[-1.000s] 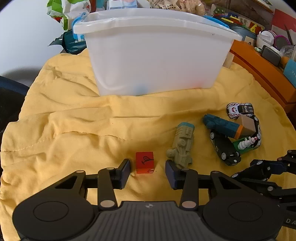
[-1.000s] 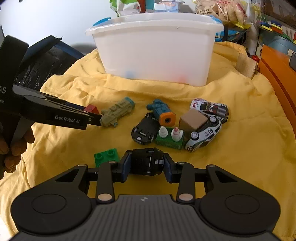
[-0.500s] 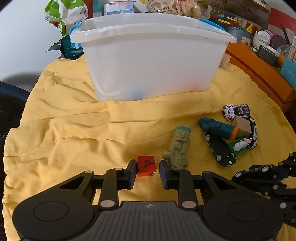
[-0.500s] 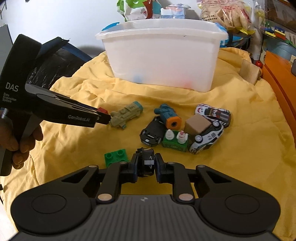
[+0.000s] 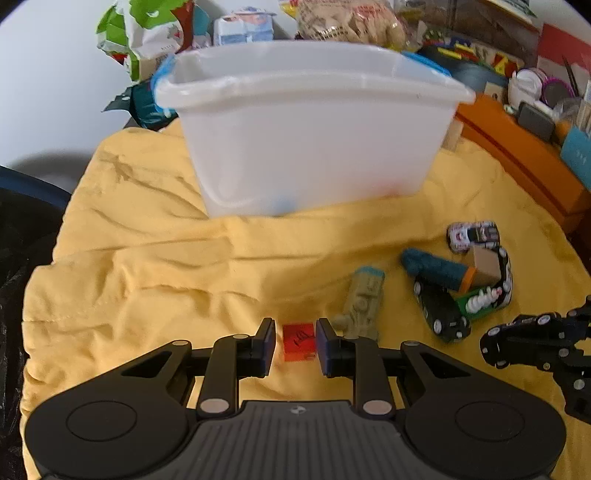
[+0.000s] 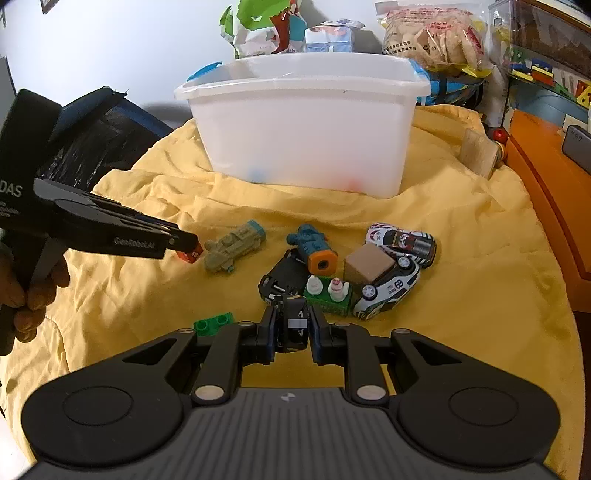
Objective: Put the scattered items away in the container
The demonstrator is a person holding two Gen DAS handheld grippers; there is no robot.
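Note:
My left gripper [image 5: 295,341] is shut on a red cube [image 5: 298,342], held a little above the yellow cloth [image 5: 166,266]; the cube also shows in the right wrist view [image 6: 190,255]. My right gripper [image 6: 293,328] is shut on a black toy car [image 6: 294,325], seen too at the right of the left wrist view [image 5: 517,338]. The white plastic bin [image 5: 310,136] stands open at the back of the cloth. A khaki toy train [image 6: 234,246], a teal and orange toy [image 6: 314,249], a second black car [image 6: 284,277], white race cars [image 6: 388,286], a brown cube [image 6: 369,266] and green bricks [image 6: 213,322] lie on the cloth.
Snack bags and cartons [image 6: 332,33] are piled behind the bin. An orange cabinet [image 6: 546,162] runs along the right side. A wooden piece [image 6: 478,153] lies near the cabinet. A dark bag [image 6: 99,133] sits left of the cloth.
My left gripper closed onto the red cube and lifted it a little. My right gripper closed on the black car and raised it, turning it end-on.

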